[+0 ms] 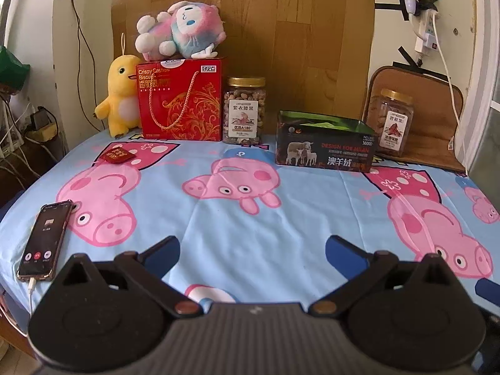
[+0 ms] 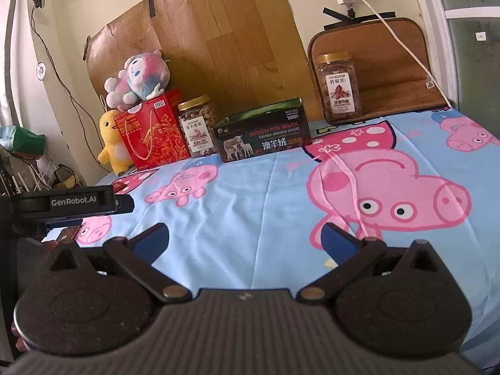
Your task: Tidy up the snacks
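Both of my grippers hang low over the near part of the bed (image 1: pixel 250 218), and neither holds anything; the left gripper (image 1: pixel 252 245) has its fingers spread wide with only bedsheet between them; the right gripper (image 2: pixel 245 234) is spread likewise and empty. The snacks stand in a row along the far edge of the bed, against the wall, well apart from both sets of fingers; every one lies straight ahead and beyond the fingertips, none to the side or beneath. From left to right the row reads: red biscuit box (image 1: pixel 182 100), with a plush toy (image 1: pixel 179 29) resting on its top; cashew jar (image 1: pixel 244 111), upright and just beside the red box; dark sheep-print box (image 1: pixel 325 145), lying with its long axis across my line of approach; pecan jar (image 1: pixel 392 122), upright on a brown mat (image 1: pixel 437 131) at the far right. A small red packet (image 1: pixel 117 155) lies flat on the sheet nearer my left side; its contents are too small to read, so I treat it as possibly a snack. I judge the pecan jar (image 2: pixel 339 87) the outlier, standing apart from the rest; it lies ahead and right of centre in the right wrist view, so the right gripper is the nearer one; an upright jar calls for a level approach with the fingers either side of its body.
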`<state>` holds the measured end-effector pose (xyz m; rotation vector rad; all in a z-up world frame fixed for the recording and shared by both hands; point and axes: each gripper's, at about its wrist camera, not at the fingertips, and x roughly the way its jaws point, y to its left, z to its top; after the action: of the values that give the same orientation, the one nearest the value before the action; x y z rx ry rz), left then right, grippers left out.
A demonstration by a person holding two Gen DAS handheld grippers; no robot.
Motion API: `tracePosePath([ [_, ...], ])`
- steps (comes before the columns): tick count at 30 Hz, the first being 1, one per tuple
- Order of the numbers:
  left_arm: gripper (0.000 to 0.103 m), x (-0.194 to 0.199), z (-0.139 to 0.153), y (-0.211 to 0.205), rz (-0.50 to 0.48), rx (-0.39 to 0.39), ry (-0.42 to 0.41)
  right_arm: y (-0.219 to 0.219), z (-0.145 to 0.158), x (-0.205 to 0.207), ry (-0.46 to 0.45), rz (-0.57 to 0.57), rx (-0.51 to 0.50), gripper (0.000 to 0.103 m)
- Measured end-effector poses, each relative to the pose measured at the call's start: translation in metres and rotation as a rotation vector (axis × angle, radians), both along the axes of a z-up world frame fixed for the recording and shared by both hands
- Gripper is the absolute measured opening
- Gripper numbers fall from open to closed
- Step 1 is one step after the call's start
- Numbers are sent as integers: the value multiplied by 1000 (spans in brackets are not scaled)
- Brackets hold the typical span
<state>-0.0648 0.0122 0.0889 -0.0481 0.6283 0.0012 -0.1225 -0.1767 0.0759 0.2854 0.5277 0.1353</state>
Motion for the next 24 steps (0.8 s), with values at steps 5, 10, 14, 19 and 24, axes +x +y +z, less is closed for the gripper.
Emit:
tracePosePath([
  [5,103,1,-1,0,7,29,-2,1,1,-3,-19,0,2,103],
  [10,103,2,-4,2,14,35,6,3,-5,-6,-5,-5,20,103],
  [14,103,1,-4,0,14,59,-9,9,-5,-7,5,10,-3,103],
  [19,103,-1,-2,0,-2,64,-21,10,-5,-7,9,21,-6,103],
  [24,103,0,-3,2,-9,48,-7,2,0,-11,-29,-30,7,103],
])
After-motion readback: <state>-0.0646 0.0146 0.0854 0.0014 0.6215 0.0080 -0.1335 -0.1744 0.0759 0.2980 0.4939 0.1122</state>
